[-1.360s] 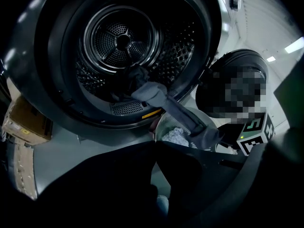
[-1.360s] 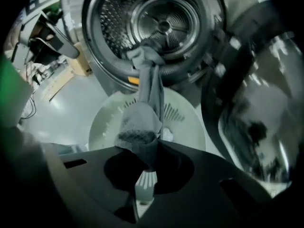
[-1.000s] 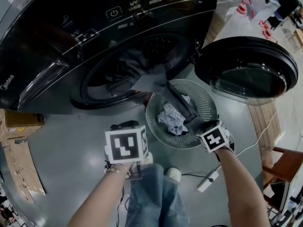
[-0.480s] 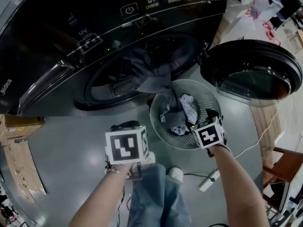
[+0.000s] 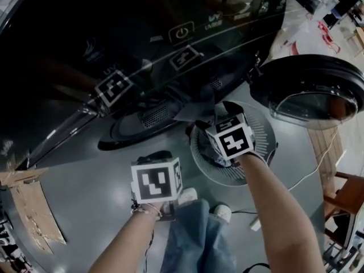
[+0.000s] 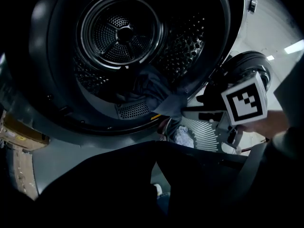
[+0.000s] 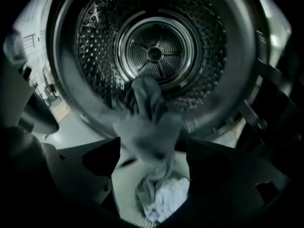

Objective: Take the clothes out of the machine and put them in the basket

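Right gripper, just opened wide off the grey garment, has swung from basket toward drum, whose back only gripper views show; left gripper closed.

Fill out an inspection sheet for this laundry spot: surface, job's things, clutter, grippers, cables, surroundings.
Surface: smooth grey floor.
Job's things: a dark garment hangs out of the drum down toward the basket. A white cloth lies in the basket. The machine door stands open.
Clutter: flattened cardboard on the floor at left.
Grippers: the left gripper is shut and empty. The right gripper is open, and its jaws have just been opening. The garment hangs in the gap between them, ungripped.
Cables: a white cable on the floor right of the basket.
Surroundings: a wooden chair at right.
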### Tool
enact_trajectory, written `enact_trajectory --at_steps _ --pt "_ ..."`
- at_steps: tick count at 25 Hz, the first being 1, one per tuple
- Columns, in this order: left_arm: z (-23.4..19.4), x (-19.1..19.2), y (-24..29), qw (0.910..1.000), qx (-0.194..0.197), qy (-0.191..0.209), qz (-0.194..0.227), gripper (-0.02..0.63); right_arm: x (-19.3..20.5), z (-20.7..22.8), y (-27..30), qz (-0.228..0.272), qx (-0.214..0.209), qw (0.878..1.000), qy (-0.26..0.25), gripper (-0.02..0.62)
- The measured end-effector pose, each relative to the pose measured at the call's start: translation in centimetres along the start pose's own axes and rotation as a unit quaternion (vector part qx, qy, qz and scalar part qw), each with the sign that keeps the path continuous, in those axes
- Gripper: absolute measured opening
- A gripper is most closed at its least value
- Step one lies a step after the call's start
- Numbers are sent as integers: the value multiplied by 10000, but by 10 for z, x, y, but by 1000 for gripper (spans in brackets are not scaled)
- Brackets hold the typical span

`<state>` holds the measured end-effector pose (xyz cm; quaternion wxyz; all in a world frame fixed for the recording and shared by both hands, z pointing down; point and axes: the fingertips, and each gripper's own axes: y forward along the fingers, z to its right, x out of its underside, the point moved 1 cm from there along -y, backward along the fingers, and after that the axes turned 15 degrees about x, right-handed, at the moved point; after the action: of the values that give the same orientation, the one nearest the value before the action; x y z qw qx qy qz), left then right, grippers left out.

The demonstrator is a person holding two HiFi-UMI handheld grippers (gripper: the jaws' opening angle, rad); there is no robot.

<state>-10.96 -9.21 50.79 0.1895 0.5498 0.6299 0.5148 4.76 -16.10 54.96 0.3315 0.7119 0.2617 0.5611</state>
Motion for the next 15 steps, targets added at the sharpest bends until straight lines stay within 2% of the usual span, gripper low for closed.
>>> enact_trajectory --at_steps 4,6,9,12,15 --pt "-13 6 3 9994 -86 66 -316 5 -31 -16 18 195 -78 9994 265 414" --pt "-18 6 6 9993 -98 105 -356 5 -36 -24 27 219 -104 9995 213 414" --pt "-20 4 11 9992 -84 182 -331 5 -40 -34 43 244 -91 9993 -255 414" --pt "-22 10 13 9992 -64 165 -345 5 -32 -42 65 -86 83 9965 -828 414" --pt "-24 13 16 9991 -36 206 -366 5 -37 -36 81 -55 358 9950 -928 414"
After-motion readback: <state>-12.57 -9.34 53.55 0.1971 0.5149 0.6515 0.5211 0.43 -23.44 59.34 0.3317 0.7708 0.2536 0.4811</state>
